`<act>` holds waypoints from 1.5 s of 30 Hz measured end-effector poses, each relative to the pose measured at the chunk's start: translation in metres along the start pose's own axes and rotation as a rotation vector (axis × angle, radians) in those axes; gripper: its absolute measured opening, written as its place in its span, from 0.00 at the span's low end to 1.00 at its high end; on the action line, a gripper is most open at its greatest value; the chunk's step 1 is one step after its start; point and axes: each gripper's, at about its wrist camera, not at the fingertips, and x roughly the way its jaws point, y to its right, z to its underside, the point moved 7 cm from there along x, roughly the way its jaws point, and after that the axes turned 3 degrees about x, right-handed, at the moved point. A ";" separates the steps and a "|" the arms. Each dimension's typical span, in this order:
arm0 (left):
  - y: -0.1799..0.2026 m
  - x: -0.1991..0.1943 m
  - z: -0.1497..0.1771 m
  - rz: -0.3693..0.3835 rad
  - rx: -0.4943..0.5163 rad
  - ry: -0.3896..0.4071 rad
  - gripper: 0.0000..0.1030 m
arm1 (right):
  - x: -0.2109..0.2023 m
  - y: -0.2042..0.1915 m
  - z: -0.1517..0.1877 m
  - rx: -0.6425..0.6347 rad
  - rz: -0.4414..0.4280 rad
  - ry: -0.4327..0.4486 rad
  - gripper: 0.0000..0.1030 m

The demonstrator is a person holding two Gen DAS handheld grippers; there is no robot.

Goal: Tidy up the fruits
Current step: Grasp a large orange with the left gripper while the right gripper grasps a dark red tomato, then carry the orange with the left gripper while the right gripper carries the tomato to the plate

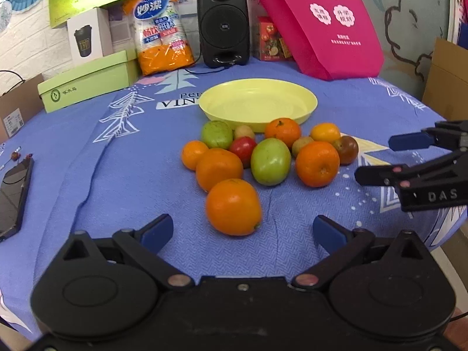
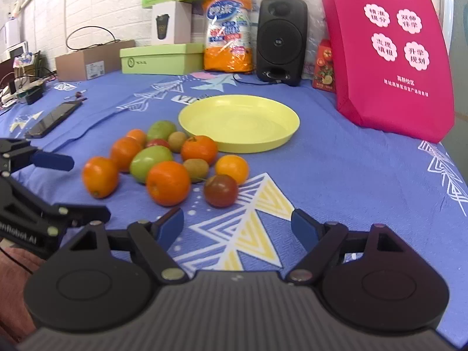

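A cluster of fruit lies on the blue tablecloth in front of an empty yellow plate [image 1: 257, 102] [image 2: 239, 120]: several oranges, green fruits, kiwis, a red tomato and a dark tomato [image 2: 220, 190]. My left gripper [image 1: 242, 229] is open and empty, with the nearest orange [image 1: 233, 206] just ahead between its fingers. My right gripper [image 2: 237, 223] is open and empty, just short of the dark tomato. The right gripper also shows in the left wrist view [image 1: 377, 158], to the right of the fruit. The left gripper shows in the right wrist view [image 2: 84, 187], left of the fruit.
A black phone [image 1: 13, 193] [image 2: 52, 118] lies at the left. Along the back stand a green box [image 1: 87, 82], an orange cup pack [image 1: 162, 29], a black speaker [image 1: 223, 22], a small red box [image 1: 270, 39] and a pink bag [image 1: 318, 23].
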 end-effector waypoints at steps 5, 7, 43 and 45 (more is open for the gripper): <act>0.005 0.011 0.001 0.020 0.001 -0.006 1.00 | 0.018 0.000 -0.002 -0.020 0.002 -0.011 0.61; 0.003 0.014 0.001 0.041 -0.025 -0.008 0.97 | 0.023 -0.003 -0.004 -0.038 0.008 -0.008 0.61; -0.015 0.008 -0.004 0.108 -0.088 0.023 0.38 | 0.030 -0.018 -0.010 -0.082 -0.079 0.013 0.28; -0.015 0.004 -0.006 0.105 -0.082 0.028 0.38 | 0.028 -0.017 -0.010 -0.082 -0.079 0.013 0.28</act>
